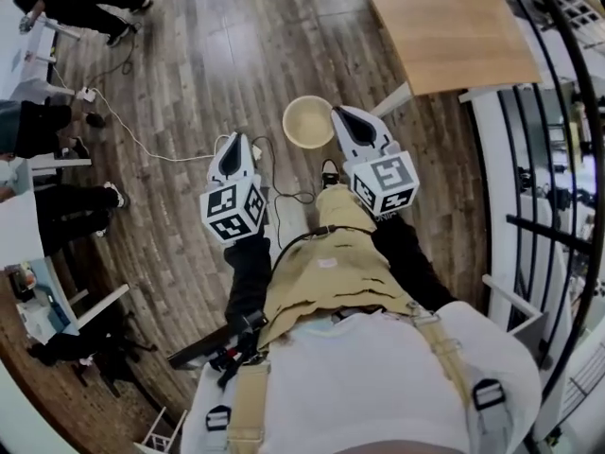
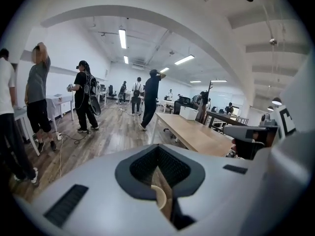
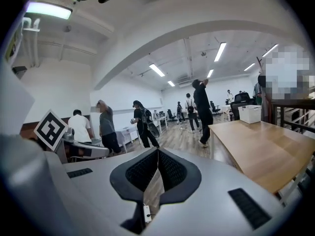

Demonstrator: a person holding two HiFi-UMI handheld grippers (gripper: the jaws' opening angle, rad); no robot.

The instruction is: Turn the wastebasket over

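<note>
The cream wastebasket (image 1: 307, 121) stands on the wooden floor with its mouth facing up, just ahead of my feet. My right gripper (image 1: 342, 113) hovers at its right rim, jaws shut with nothing between them. My left gripper (image 1: 233, 143) hangs to the basket's left, a short way off, its jaws also closed and empty. In the left gripper view a curved bit of the wastebasket's rim (image 2: 158, 196) shows through the slit below the left gripper (image 2: 158, 149). The right gripper view has the right gripper (image 3: 157, 151) closed over bare floor.
A light wooden table (image 1: 444, 26) stands just beyond the basket at the right. A black railing (image 1: 558, 159) runs down the right side. A white cable (image 1: 142, 140) trails across the floor at left. Several people (image 1: 57, 206) stand at desks along the left.
</note>
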